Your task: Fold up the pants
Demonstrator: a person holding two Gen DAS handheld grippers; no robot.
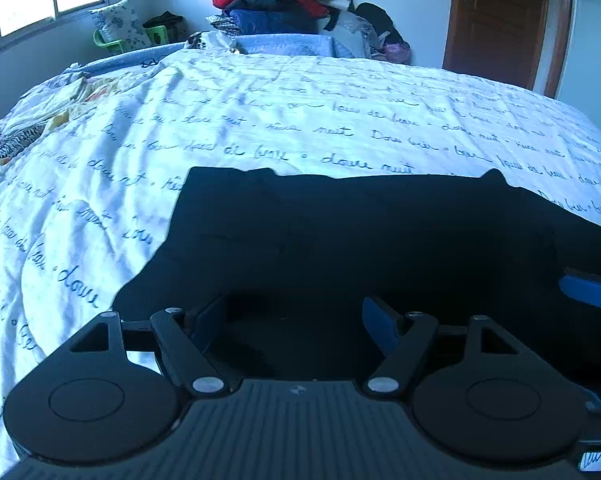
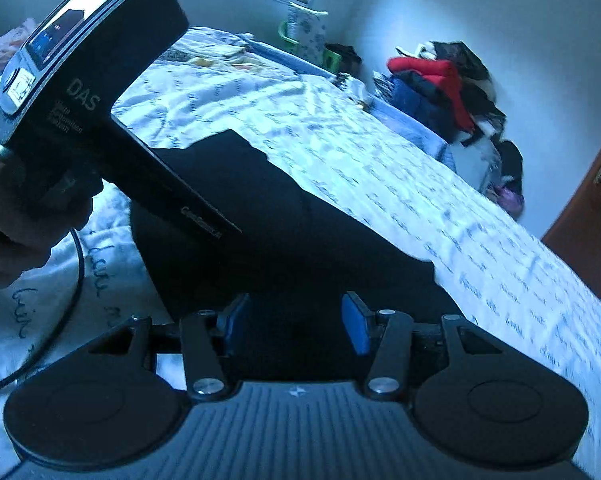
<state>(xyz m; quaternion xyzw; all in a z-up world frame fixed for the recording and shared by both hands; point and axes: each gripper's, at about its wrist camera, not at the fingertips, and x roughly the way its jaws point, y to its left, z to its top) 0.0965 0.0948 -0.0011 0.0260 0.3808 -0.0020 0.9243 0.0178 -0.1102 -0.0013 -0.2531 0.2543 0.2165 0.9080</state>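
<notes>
A: Item one, far left: printed bedsheet [image 1: 100, 184], white with script lettering, rumpled, covering the bed.

B: Item two?

A: Left gripper [image 1: 296, 320]. Jaws stand wide apart; nothing visibly pinched between the pads, though dark cloth lies just under them.

B: And the goods themselves?

A: Black pants [image 1: 360, 232], lying across the near part of the bed in a broad folded slab, far edge running straight across the sheet.

B: Rightward?

A: Right gripper [image 2: 296, 322], jaws about half apart over the same dark cloth. Whether the pads hold any of it, I cannot tell. The left tool and the hand [image 2: 16, 216] gripping it sit beside it.

B: Stage?

A: Judged mid-fold, between folds. The next move calls for both grippers to close on a near edge and carry it over evenly.
</notes>
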